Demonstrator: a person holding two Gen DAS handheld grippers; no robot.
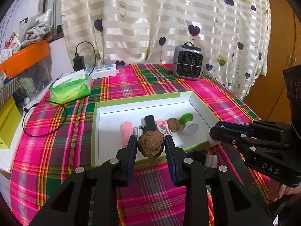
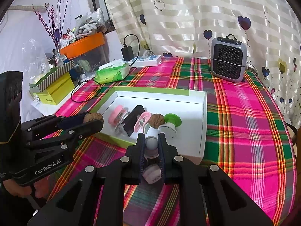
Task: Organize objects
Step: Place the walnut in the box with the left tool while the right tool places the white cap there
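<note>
We count two walnuts: one in the white box [image 1: 199, 103] among a pink case, black block and green-topped stamp; the other walnut [image 1: 150, 144] clamped in left gripper [image 1: 150, 146] above its near edge. Right gripper [image 2: 152, 145] clamps a white roller.

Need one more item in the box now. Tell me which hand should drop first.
Left, probably. Its gripper holds the walnut already over the box's near edge; the right gripper grips a white object just short of the rim.
</note>
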